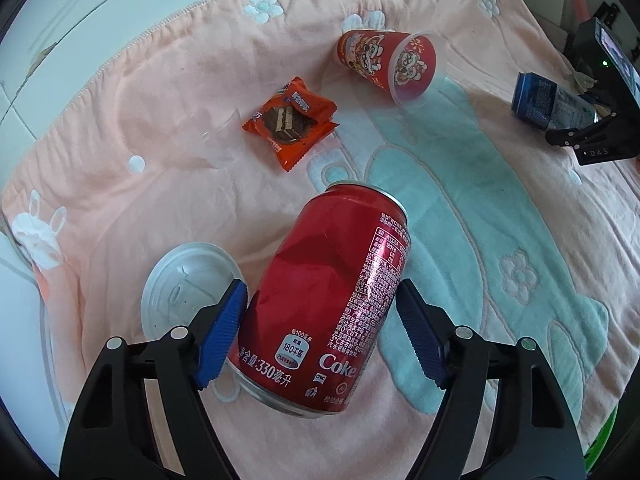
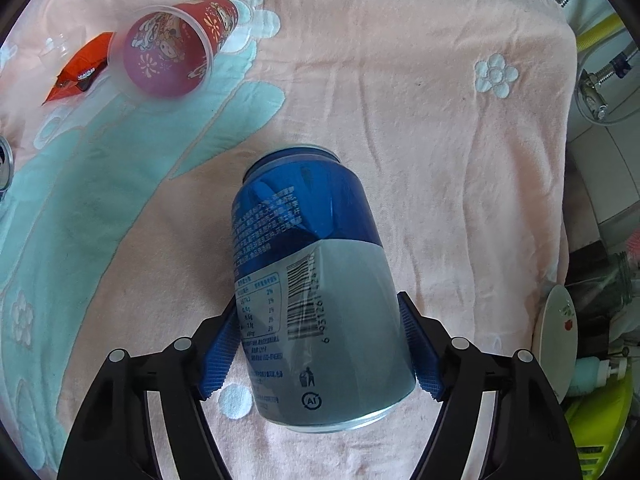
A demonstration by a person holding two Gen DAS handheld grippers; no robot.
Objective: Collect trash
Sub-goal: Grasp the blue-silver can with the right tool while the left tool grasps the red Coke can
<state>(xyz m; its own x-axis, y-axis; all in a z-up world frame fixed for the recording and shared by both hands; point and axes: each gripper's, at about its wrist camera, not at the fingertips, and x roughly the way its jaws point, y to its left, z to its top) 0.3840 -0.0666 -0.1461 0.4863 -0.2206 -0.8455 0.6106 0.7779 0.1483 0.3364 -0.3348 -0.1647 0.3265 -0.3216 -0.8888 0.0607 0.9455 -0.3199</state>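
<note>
A dented red Coke can (image 1: pixel 328 300) lies on the pink and teal blanket (image 1: pixel 500 208), and my left gripper (image 1: pixel 322 286) is shut on it, a blue pad pressed on each side. In the right wrist view, my right gripper (image 2: pixel 318 300) is shut on a dented blue and silver can (image 2: pixel 316 280) in the same way. That blue can (image 1: pixel 548 102) also shows at the far right of the left wrist view. A red printed cup (image 1: pixel 386 62) (image 2: pixel 172 52) lies on its side beside an orange snack wrapper (image 1: pixel 290 122) (image 2: pixel 78 70).
A clear plastic lid (image 1: pixel 188 284) lies just left of the red can, and a crumpled clear plastic piece (image 1: pixel 216 140) rests beyond it. Past the blanket's right edge stand a plate (image 2: pixel 558 320), a jar (image 2: pixel 612 284) and a green object (image 2: pixel 596 432). White tiles (image 1: pixel 60 40) lie beyond the left edge.
</note>
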